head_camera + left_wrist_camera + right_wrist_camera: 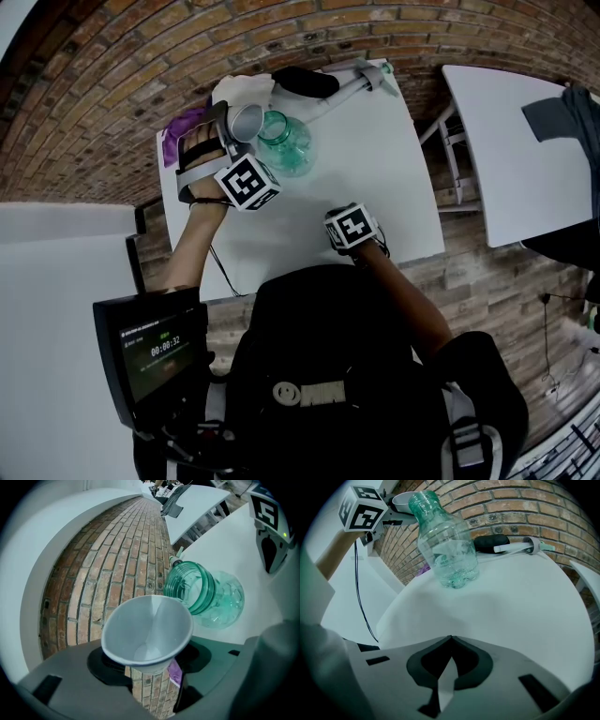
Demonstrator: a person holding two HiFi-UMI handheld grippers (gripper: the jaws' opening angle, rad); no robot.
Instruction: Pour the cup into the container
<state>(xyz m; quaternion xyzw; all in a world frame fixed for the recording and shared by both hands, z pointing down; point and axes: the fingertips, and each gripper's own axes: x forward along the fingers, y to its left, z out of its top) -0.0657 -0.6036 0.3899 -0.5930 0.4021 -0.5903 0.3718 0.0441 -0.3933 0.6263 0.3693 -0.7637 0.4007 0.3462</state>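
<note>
My left gripper [234, 129] is shut on a pale grey cup [247, 121], tipped on its side. The cup's rim lies against the mouth of a clear green plastic bottle [287, 142] standing upright on the white table [375, 178]. In the left gripper view the cup [147, 632] faces the camera and looks empty inside, with the bottle [206, 595] just beyond its rim. My right gripper [351, 228] sits low near the table's front edge, jaws shut [450, 638] with nothing in them. From there the bottle [447, 550] stands ahead and the cup [405, 499] is at its neck.
At the table's far edge lie a black object [305, 82], a white-handled tool [356, 82], a white cloth [242, 90] and a purple cloth [183, 127]. A second white table [511, 150] stands to the right. A black cable [361, 588] hangs at the left.
</note>
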